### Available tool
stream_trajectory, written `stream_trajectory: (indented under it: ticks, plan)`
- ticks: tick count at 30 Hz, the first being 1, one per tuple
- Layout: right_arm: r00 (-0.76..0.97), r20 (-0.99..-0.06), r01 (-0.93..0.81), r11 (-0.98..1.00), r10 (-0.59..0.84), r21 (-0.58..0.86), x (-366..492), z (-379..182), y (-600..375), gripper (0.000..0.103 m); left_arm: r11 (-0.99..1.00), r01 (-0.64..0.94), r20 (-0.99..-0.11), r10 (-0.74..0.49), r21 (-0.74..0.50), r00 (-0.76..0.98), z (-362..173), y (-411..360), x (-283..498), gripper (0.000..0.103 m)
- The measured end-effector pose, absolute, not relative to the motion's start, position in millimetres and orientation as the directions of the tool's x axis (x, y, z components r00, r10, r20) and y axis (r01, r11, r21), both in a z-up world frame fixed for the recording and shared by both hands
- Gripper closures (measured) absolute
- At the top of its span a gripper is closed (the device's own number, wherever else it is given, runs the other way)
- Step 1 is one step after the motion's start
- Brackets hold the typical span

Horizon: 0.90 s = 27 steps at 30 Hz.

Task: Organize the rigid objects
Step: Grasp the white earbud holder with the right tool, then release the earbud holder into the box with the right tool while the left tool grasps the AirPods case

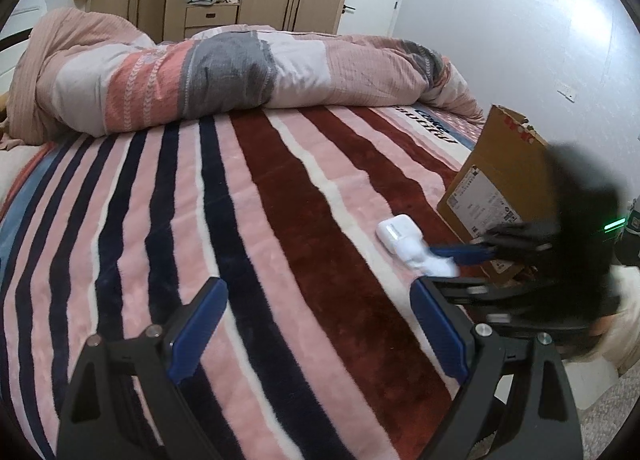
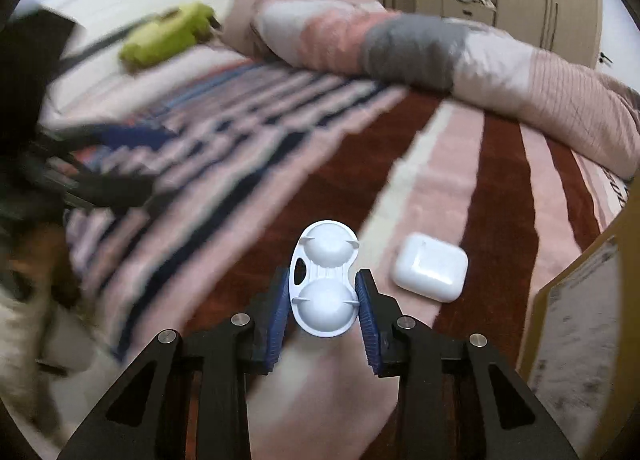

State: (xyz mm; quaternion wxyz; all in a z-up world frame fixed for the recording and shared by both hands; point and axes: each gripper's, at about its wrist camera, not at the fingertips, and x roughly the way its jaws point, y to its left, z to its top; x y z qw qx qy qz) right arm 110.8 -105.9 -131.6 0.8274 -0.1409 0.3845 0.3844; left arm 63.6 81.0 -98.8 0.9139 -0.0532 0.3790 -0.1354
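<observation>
- Left wrist view: the left tongs (image 1: 320, 334) are spread wide and grasp nothing; they hover above the striped blanket (image 1: 248, 227) that covers the bed.
- Using the cardboard box (image 1: 496, 183) at the bed's right edge as the landmark: a white earbud case (image 1: 394, 234) lies on the blanket just left of the box's lower corner.
- Touching the near side of that case in this view is a white contact lens case (image 1: 424, 258), blurred, with the right tongs (image 1: 452, 260) reaching in from the box side and closing around it.
- A rolled duvet (image 1: 224, 75) lies well beyond the box, across the far side of the bed.
- Right wrist view: the right tongs (image 2: 324, 300) are clenched on the contact lens case (image 2: 325, 280), pads pressed to both flanks of its nearer dome, the farther dome sticking out past the tips.
- The earbud case (image 2: 431, 267) sits on the blanket (image 2: 460, 187) between the held piece and the cardboard box (image 2: 576, 324), apart from both.
- Whether the contact lens case is lifted or touching the blanket cannot be told.
- A yellow-green object (image 2: 166, 35) lies far from the box, too blurred to name.
- Judged progress: early. One piece is gripped, likely bound for the box; the earbud case is untouched. The box's inside is hidden.
</observation>
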Motion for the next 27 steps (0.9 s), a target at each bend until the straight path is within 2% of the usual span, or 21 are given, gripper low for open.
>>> stream_trajectory:
  ticks: [6,11,14,19,20,22,25,27]
  plan:
    - [0.494,-0.623,-0.761,0.649,0.606,0.028,77.3,-29.0,-144.7,0.075,0.950,0.240,-0.686,-0.309,-0.198,0.659,-99.7,61.6,71.6,0.012]
    - [0.656,-0.578,-0.628,0.776,0.486,-0.060,88.6,26.0,-210.8,0.074,0.950,0.266,-0.702,-0.301,-0.163,0.645,-106.5,33.4,90.6,0.012]
    - [0.698,-0.614,-0.532,0.841,0.368,-0.101,106.3,27.7,-248.1,0.074,0.948,0.282,-0.718,-0.300,-0.149,0.628,-117.9,12.9,111.6,0.012]
    - [0.661,-0.698,-0.460,0.884,0.275,-0.088,134.8,1.7,-282.3,0.072,0.951,0.279,-0.766,-0.278,-0.133,0.579,-146.9,-23.4,152.1,0.014]
    - [0.655,-0.709,-0.454,0.886,0.262,-0.092,137.9,-4.0,-285.9,0.066,0.952,0.279,-0.775,-0.268,-0.124,0.572,-152.0,-30.0,157.6,0.016]
    - [0.640,-0.717,-0.461,0.885,0.276,-0.071,141.4,-12.2,-292.3,0.056,0.951,0.286,-0.788,-0.264,-0.117,0.555,-161.2,-42.0,166.9,0.027]
    - [0.636,-0.711,-0.473,0.879,0.298,-0.054,137.1,-17.4,-301.8,0.053,0.947,0.306,-0.806,-0.253,-0.094,0.536,-171.7,-57.3,175.2,0.043]
    - [0.633,-0.708,-0.483,0.875,0.314,-0.043,134.6,-20.1,-304.8,0.053,0.950,0.305,-0.803,-0.237,-0.073,0.546,-174.0,-62.6,177.9,0.043]
